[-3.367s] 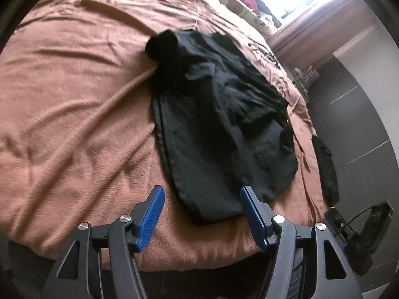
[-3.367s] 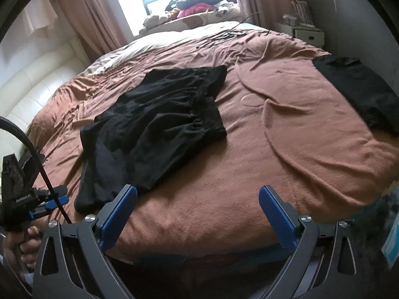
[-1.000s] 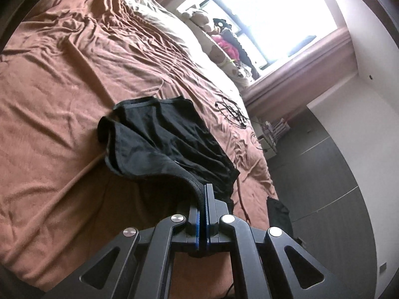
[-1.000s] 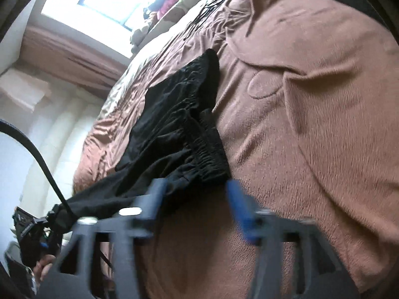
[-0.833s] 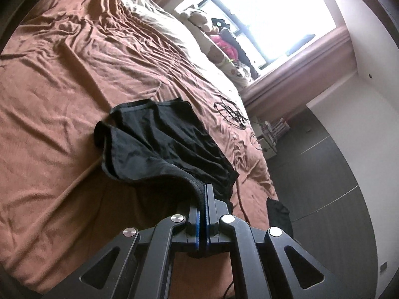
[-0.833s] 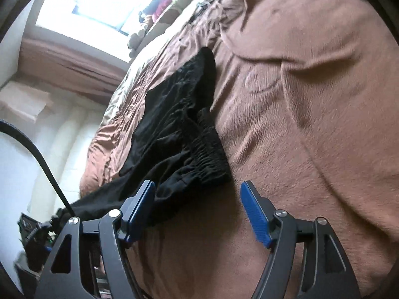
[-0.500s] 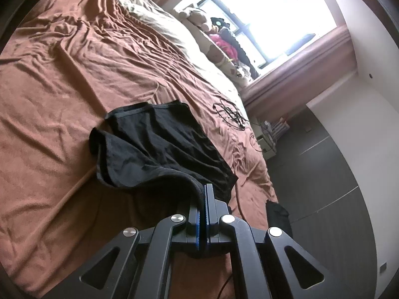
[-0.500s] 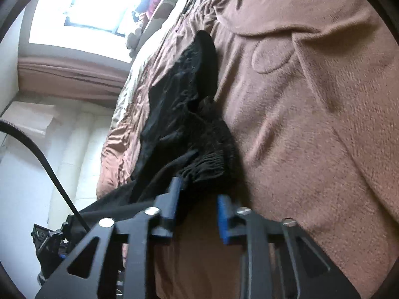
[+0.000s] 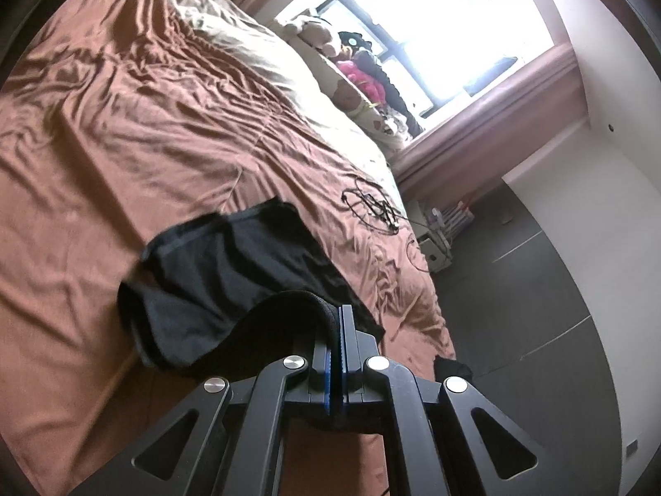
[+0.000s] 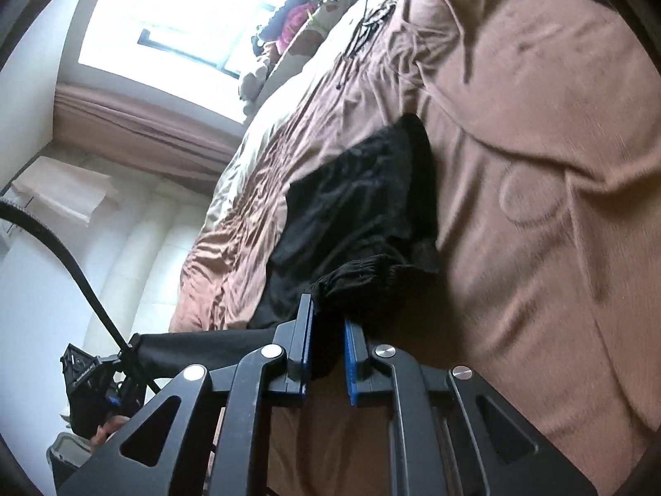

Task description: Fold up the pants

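Note:
The black pants (image 9: 231, 281) lie on the brown bedspread (image 9: 124, 132), with their near end lifted off it. My left gripper (image 9: 339, 318) is shut on the hem edge of the pants and holds it up. In the right wrist view the pants (image 10: 363, 198) run away from me, and my right gripper (image 10: 328, 314) is shut on their gathered elastic waistband corner, with the blue pads (image 10: 351, 351) still a little apart around the thick cloth. The left gripper (image 10: 89, 376) shows at lower left, holding the other end of the raised edge.
A tangle of black cables (image 9: 372, 202) lies on the bed beyond the pants. Pillows and stuffed toys (image 9: 330, 41) sit by the window. A second dark garment (image 9: 452, 370) hangs at the bed's right edge. Dark floor and a small bedside unit (image 9: 433, 248) lie to the right.
My right gripper has closed on the waistband corner. Both grippers have lifted the near edge of the pants and carried it farther over the bed.

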A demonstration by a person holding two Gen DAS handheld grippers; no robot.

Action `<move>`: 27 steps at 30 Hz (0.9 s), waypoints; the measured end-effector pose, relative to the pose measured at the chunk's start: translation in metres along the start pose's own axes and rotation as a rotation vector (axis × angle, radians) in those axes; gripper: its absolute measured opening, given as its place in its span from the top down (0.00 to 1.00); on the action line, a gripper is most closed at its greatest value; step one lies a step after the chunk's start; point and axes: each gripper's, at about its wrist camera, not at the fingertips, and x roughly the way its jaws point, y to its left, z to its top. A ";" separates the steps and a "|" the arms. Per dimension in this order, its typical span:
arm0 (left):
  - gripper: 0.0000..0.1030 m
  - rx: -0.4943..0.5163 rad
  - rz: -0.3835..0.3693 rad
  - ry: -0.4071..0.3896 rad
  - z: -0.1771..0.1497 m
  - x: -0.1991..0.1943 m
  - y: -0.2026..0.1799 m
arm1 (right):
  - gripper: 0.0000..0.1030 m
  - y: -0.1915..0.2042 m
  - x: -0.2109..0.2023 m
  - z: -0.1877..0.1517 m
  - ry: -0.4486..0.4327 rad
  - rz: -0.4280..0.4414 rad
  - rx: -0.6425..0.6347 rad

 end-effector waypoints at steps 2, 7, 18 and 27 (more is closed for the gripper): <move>0.98 0.007 0.011 0.013 0.012 0.012 -0.002 | 0.90 0.004 0.007 0.007 -0.009 -0.002 0.004; 0.98 0.021 0.044 0.080 0.041 0.052 -0.004 | 0.90 0.006 0.029 0.027 -0.026 -0.043 0.038; 0.98 -0.022 0.097 0.174 0.090 0.144 0.028 | 0.90 0.006 0.085 0.062 -0.035 -0.086 0.124; 0.97 -0.007 0.137 0.236 0.113 0.210 0.050 | 0.90 0.008 0.113 0.088 -0.043 -0.143 0.134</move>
